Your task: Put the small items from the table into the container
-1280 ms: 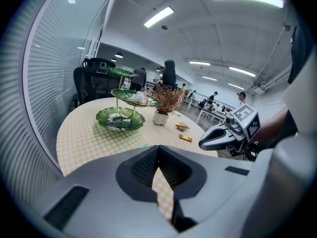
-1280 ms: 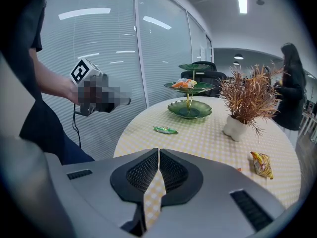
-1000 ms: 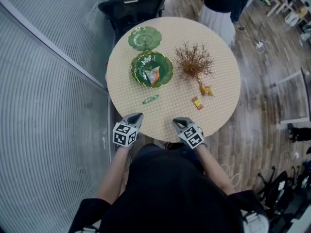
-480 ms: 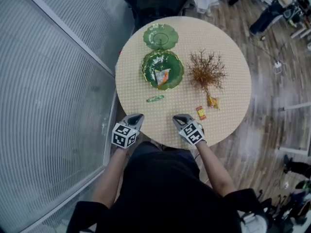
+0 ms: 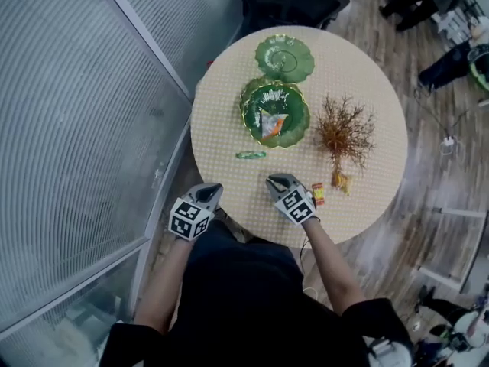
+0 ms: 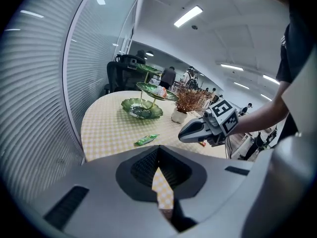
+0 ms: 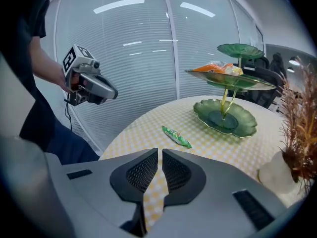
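Just beside right gripper [image 5: 278, 181], red packet [image 5: 318, 194].

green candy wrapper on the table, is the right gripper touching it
Apart. In the right gripper view, bare checked tablecloth lies between the green wrapper and the right gripper, whose jaws are shut and empty.

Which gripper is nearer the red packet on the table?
Right. The right gripper is just beside the red packet, on its left in the head view; the left gripper is well beyond it, further left.
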Motion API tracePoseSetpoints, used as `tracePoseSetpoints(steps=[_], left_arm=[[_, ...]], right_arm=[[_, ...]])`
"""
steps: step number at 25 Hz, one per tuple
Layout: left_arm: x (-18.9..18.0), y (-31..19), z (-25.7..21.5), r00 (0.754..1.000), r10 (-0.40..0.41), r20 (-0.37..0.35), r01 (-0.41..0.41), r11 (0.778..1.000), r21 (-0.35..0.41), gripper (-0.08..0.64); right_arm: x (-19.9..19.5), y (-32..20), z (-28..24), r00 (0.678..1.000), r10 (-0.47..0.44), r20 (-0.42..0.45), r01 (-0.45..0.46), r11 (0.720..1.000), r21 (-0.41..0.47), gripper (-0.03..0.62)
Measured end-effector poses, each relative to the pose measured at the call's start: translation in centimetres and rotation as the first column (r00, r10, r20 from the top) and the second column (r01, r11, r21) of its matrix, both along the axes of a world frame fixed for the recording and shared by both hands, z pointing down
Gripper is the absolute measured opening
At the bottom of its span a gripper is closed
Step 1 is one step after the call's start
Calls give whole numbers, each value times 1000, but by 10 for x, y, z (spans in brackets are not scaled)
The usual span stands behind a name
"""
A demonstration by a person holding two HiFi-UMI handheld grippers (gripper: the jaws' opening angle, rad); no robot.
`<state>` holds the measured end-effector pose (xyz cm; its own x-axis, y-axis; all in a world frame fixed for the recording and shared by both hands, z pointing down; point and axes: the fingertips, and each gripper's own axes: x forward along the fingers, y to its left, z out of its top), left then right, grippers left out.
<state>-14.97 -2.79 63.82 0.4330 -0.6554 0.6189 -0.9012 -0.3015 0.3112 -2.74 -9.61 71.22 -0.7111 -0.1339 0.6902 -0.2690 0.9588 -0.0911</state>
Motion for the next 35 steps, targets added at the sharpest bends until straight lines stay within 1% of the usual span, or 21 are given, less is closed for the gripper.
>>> tracePoseSetpoints(steps=[3,6,9,15,16,17,18,23,29,30,32,35], left_arm=[[-6,3,7,1000,-17,-10,17,1000,-11,3],[-9,5,15,1000,-10,-21,10,1000,-30,3],[-9,7,24,999,9,-32,-11,999,-50,3],[-7,6,40,998,28,-58,-32,996,-83,3],[-7,6,42,998,32,-60,-37,995,-88,3],[-6,7,43,997,36,-62,-42,995,-93,3],[-6,6,45,997,38,-64,-44,994,-97,3],[-10,3,50,997,36,-72,-44,992,-114,3],[-13,2,51,997,33,-72,-42,992,-122,3],[-14,2,51,997,33,-72,-42,992,-122,3],[-15,3,52,997,34,-72,-43,991,-125,3],[-15,4,53,997,36,-68,-45,991,-129,3]], right_arm=[[-12,-8,11,999,-38,-39,39,999,16,30],[-22,-19,20,995,-61,-80,64,997,37,31],[-32,-32,27,992,-65,-112,72,995,64,31],[-45,-60,34,985,-45,-164,71,985,154,39],[-46,-63,38,983,-44,-177,74,983,167,61],[-46,-64,43,980,-46,-191,80,981,175,119],[-47,-65,47,978,-51,-202,87,980,177,160],[-56,-67,58,973,-86,-215,121,980,155,162],[-64,-69,62,971,-99,-217,132,981,142,160],[-64,-69,62,971,-100,-217,132,981,141,153],[-65,-69,62,970,-102,-219,134,981,137,107],[-64,-66,62,968,-111,-226,143,981,132,76]])
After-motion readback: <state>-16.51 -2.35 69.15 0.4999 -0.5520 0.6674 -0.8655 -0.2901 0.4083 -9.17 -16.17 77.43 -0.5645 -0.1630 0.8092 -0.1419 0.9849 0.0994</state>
